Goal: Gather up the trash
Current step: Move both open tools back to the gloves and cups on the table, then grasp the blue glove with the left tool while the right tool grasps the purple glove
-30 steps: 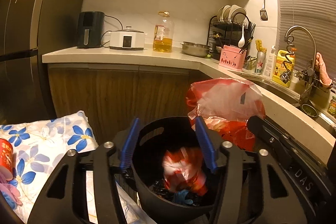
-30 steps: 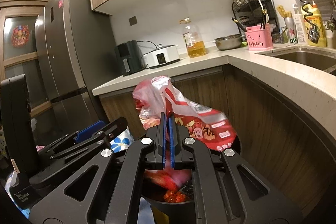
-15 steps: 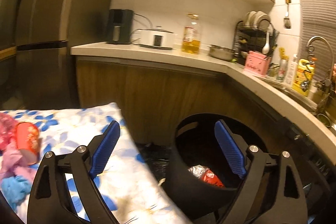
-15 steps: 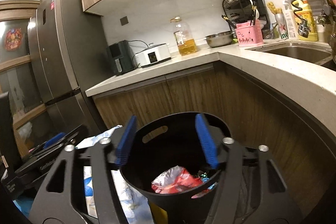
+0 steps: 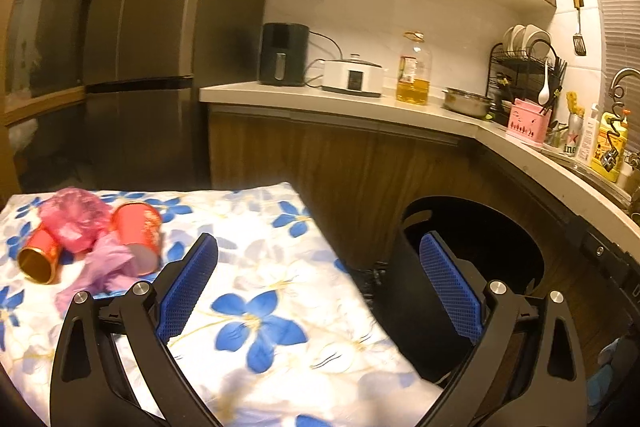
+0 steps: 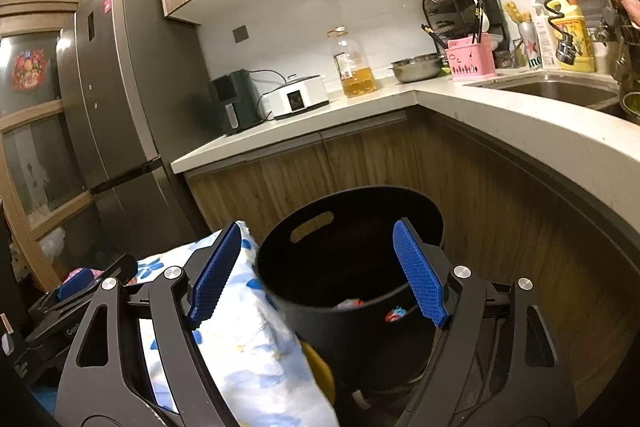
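Note:
A black trash bin (image 6: 352, 223) stands by the wooden cabinets, with red and white wrappers (image 6: 394, 315) low inside; it also shows in the left wrist view (image 5: 476, 227). My right gripper (image 6: 316, 279) is open and empty above the bin's near rim. My left gripper (image 5: 320, 287) is open and empty over the flowered cloth (image 5: 256, 291). On the cloth at the left lie two red cups (image 5: 138, 233), a pink bag (image 5: 74, 217) and purple crumpled trash (image 5: 102, 269).
The countertop (image 6: 480, 119) curves around the bin on the right, with a sink, dish rack, oil bottle and appliances on it. A tall grey fridge (image 5: 152, 39) stands at the left. The left gripper's body (image 6: 80, 291) shows left of the cloth.
My right gripper opened and dropped the red plastic bag into the bin. My left gripper swung left from over the bin to over the cloth, bringing the cups into view.

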